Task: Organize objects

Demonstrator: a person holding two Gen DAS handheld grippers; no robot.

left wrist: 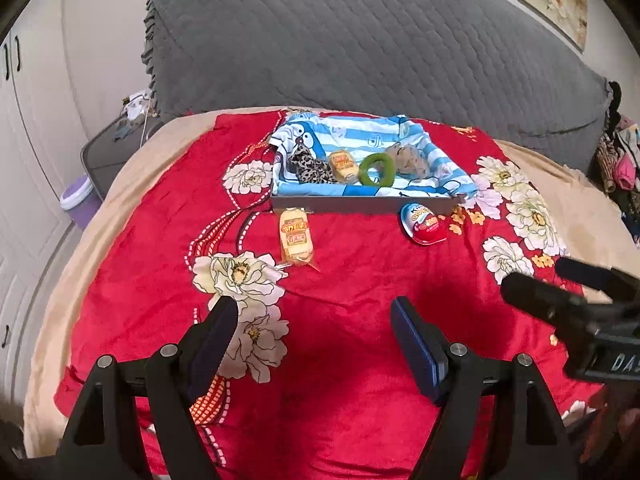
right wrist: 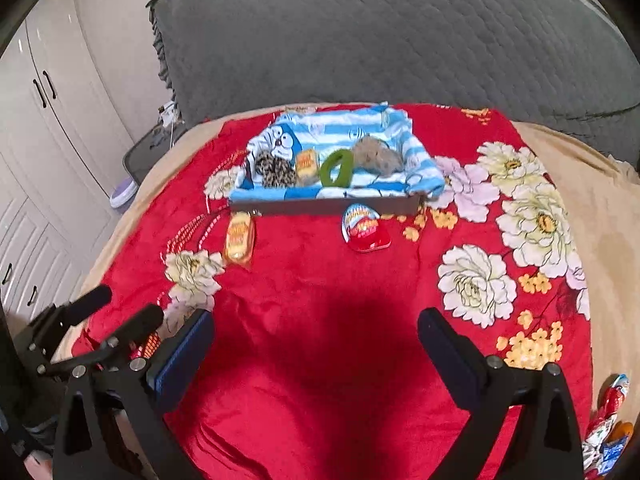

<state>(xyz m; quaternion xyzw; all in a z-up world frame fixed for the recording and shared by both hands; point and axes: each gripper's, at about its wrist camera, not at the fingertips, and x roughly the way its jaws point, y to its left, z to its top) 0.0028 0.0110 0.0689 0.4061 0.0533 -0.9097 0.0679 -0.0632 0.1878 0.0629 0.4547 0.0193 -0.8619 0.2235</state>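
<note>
The left tongs [left wrist: 314, 322] and the right tongs [right wrist: 316, 334] both stood spread, nothing between their pads, over a red flowered blanket [left wrist: 352, 280] on the bed. In the left view the right tongs' dark fingers showed at the right edge; in the right view the left tongs' fingers showed at the lower left.

Farther out, two things lay loose on the blanket, just in front of the tray [left wrist: 360, 203]: one yellow snack pack [left wrist: 295, 240] to the left and one red-and-white chocolate egg [left wrist: 423, 222] to the right, well apart.

The tray was lined with a blue-striped cloth [left wrist: 352, 132]. It held four things in a row: one leopard-print piece [left wrist: 310, 168], one second yellow snack pack [left wrist: 343, 165], one green ring [left wrist: 376, 169] and one tan fuzzy lump [left wrist: 412, 160].

Behind stood one grey quilted headboard [left wrist: 360, 40].
</note>
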